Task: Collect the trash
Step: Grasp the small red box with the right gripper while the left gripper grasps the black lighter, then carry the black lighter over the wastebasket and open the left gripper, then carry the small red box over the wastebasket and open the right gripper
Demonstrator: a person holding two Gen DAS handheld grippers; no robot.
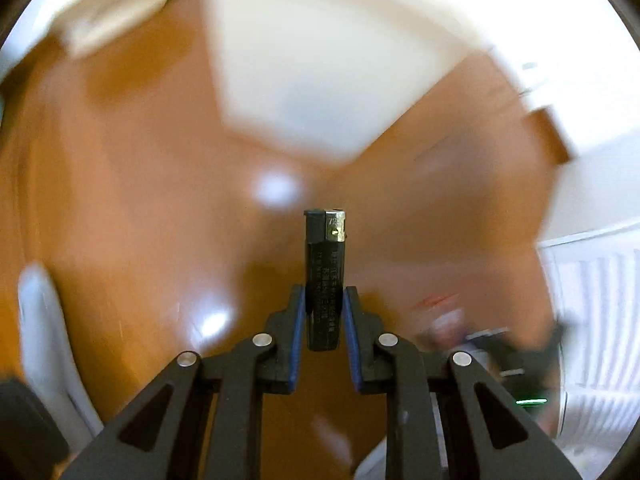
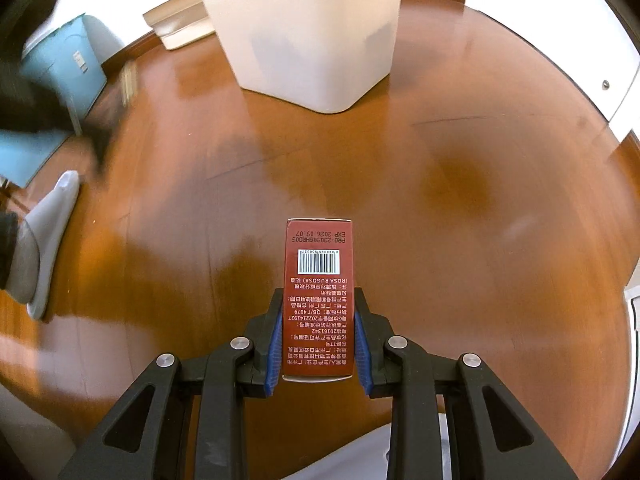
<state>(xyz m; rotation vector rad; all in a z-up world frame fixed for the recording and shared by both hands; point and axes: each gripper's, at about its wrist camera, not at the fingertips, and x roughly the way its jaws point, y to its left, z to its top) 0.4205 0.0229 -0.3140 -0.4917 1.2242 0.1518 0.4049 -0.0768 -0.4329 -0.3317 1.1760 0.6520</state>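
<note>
In the left wrist view my left gripper (image 1: 323, 294) is shut on a black lighter (image 1: 325, 264) with a metal top, held upright above the wooden floor. The view is motion-blurred. A white bin (image 1: 320, 72) stands ahead. In the right wrist view my right gripper (image 2: 319, 300) is shut on a dark red carton (image 2: 319, 276) with a barcode and printed text, held above the floor. The same tall white bin (image 2: 308, 32) stands ahead of it, a good distance off.
A brown wooden floor (image 2: 460, 200) spreads below. A grey slipper on a foot (image 2: 44, 240) is at the left. A light blue cabinet (image 2: 60, 80) and a flat cream box (image 2: 176, 24) stand far left. White cupboard doors (image 2: 612, 92) are at right.
</note>
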